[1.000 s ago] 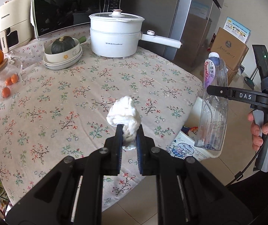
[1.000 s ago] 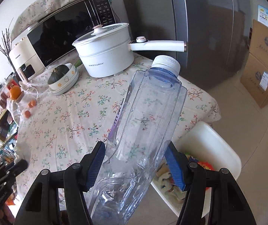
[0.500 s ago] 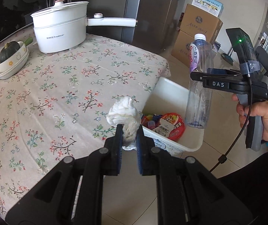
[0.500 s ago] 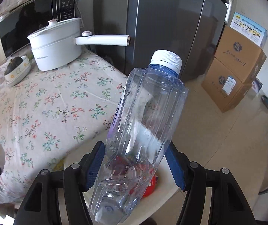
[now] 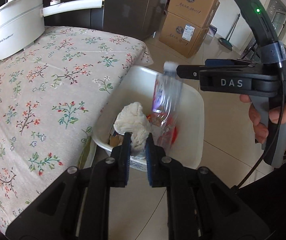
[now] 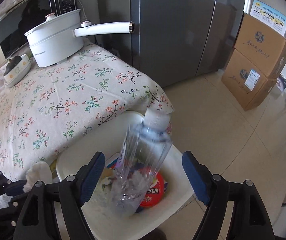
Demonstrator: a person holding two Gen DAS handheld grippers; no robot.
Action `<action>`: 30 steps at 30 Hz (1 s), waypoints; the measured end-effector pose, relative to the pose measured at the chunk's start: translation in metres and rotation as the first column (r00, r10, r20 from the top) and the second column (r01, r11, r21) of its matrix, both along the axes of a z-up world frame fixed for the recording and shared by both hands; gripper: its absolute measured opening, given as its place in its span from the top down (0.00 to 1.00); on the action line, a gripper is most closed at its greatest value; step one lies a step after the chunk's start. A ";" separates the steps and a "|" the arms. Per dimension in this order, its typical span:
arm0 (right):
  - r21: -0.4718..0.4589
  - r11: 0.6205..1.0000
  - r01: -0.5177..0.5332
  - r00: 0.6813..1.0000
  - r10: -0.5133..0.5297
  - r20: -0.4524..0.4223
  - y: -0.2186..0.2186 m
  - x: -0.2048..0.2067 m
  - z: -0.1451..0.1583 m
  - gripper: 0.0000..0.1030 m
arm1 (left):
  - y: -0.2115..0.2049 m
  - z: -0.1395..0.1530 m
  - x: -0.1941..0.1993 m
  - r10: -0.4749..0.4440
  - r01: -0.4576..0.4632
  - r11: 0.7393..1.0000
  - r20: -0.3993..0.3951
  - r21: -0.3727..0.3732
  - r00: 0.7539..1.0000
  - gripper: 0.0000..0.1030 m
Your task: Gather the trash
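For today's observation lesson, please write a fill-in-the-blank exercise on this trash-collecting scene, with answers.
1. The left gripper is shut on a crumpled white ____.
2. The plastic bottle, blurred, is between the open pads of the ____ gripper.
3. Both items are above the white ____, which stands on the floor.
4. The white pot sits on a ____-patterned tablecloth.

Answers: tissue; right; bin; floral

- Below my grippers, the white bin (image 6: 185, 198) is open-topped, with a blurred plastic bottle (image 6: 143, 160) standing in its middle.
- The table edge (image 5: 111, 108) crowds its left; the floor (image 6: 233, 140) on its right is open.
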State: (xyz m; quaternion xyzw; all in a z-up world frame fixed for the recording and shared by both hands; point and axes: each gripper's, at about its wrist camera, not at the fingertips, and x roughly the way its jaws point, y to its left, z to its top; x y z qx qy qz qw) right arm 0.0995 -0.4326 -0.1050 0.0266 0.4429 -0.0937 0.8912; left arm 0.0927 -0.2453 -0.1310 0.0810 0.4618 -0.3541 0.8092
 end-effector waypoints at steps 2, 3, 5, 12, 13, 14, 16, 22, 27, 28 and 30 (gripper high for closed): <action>0.025 1.000 0.008 1.000 -0.008 0.005 -0.005 -0.005 0.004 0.20 | -0.008 -0.004 0.001 -0.003 0.003 1.000 -0.010 0.003 1.000 0.85; 0.038 0.999 0.014 1.000 -0.014 0.004 -0.007 -0.006 0.006 0.20 | -0.011 -0.006 0.002 -0.005 0.005 1.000 -0.010 0.006 1.000 0.85; 0.062 0.998 0.024 1.000 -0.024 -0.007 -0.011 -0.010 0.007 0.20 | -0.017 -0.010 0.003 -0.008 0.008 1.000 -0.012 0.012 1.000 0.85; 0.115 0.990 0.077 0.997 -0.074 -0.026 -0.023 -0.023 0.012 0.20 | -0.024 -0.009 0.005 -0.009 0.009 1.000 0.027 -0.007 1.000 0.67; 0.120 0.989 0.084 0.996 -0.081 -0.024 -0.024 -0.024 0.013 0.20 | -0.024 -0.008 0.007 0.000 0.000 1.000 0.024 0.001 1.000 0.40; 0.123 0.988 0.090 0.996 -0.088 -0.023 -0.025 -0.026 0.014 0.20 | -0.022 -0.007 0.009 0.023 -0.024 1.000 0.034 0.012 0.999 0.29; 0.129 0.987 0.099 0.995 -0.096 -0.023 -0.026 -0.028 0.016 0.20 | -0.016 -0.001 0.006 0.057 -0.059 0.998 0.080 0.020 0.995 0.19; 0.172 0.979 0.112 0.994 -0.110 -0.021 -0.023 -0.034 0.023 0.19 | 0.005 0.005 0.005 0.115 -0.125 0.989 0.117 0.079 0.986 0.15; 0.149 0.984 0.100 0.995 -0.104 0.013 -0.005 -0.041 0.033 0.19 | 0.032 0.017 -0.004 0.208 -0.223 0.969 0.137 0.104 0.968 0.08; 0.140 0.986 0.094 0.995 -0.098 0.016 0.001 -0.043 0.035 0.18 | 0.039 0.021 -0.007 0.230 -0.244 0.965 0.140 0.099 0.963 0.07; 0.124 0.989 0.077 0.996 -0.081 0.023 0.015 -0.046 0.037 0.18 | 0.052 0.029 -0.014 0.273 -0.291 0.951 0.156 0.104 0.949 0.06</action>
